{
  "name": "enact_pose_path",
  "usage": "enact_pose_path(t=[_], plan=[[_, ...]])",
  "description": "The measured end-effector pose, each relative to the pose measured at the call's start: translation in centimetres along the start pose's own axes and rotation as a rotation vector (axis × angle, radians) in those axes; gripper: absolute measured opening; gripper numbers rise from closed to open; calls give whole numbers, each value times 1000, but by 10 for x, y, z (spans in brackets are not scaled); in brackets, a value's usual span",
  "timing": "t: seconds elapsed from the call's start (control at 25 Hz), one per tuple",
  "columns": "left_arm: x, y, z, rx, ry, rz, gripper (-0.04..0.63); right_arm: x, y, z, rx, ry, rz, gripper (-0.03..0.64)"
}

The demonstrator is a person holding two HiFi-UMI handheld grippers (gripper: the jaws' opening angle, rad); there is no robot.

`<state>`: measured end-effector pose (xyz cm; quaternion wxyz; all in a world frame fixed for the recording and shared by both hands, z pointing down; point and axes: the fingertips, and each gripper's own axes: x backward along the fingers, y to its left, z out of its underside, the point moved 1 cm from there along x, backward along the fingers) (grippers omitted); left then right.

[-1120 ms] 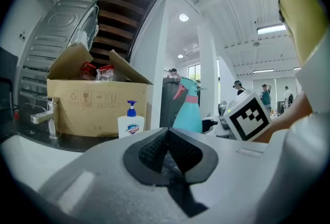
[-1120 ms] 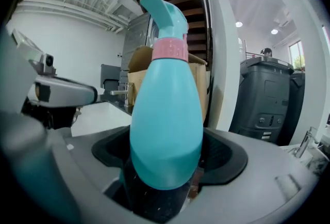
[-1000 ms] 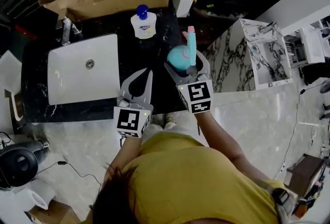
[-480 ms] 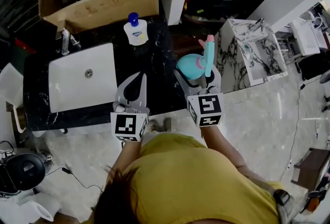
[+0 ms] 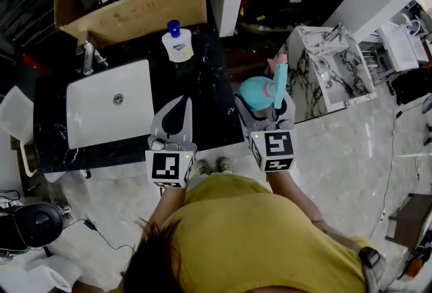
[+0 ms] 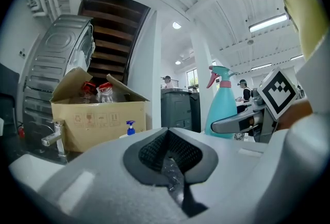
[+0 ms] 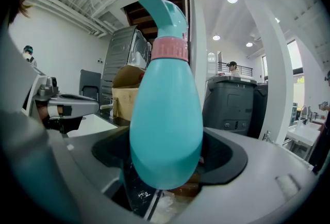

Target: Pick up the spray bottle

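One teal spray bottle [image 5: 258, 92] is upright, clamped at its body between the right gripper [image 5: 265, 107] jaws, near the black counter [image 5: 206, 92] right edge. The left gripper [image 5: 179, 108] jaws are pressed together with nothing between them. Also on the counter: one pump bottle [image 5: 177, 44], one sink [image 5: 94, 119] and one cardboard box [image 5: 135, 11].

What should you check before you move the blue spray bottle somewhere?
1. Right gripper shut on the spray bottle: ok, jaws press its body from both sides.
2. Bottle upright: ok, nozzle points up.
3. Bottle off the black counter: ok, it hangs past the counter's right edge.
4. Left gripper out of the way: ok, shut, empty, over the counter.
5. Soap bottle safe: ok, it stands far back by the cardboard box.
6. Grip tight enough not to slip: cannot tell.
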<state>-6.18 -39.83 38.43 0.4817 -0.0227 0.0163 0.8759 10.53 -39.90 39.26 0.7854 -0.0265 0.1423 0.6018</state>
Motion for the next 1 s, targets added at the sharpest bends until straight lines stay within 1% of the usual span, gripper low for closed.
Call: enact_pose_path(t=[0.2,0.56,1.0], plan=[[2,-5,-2,-1,-6,3,5,3,4,5,-11,8,-22,397],[5,-13,1,1,-1,1,5,8,3,10,-15,14,-35,397],[0,-27,0,-7,2,-2,5,11,-6,17,-14,17,-60,397]])
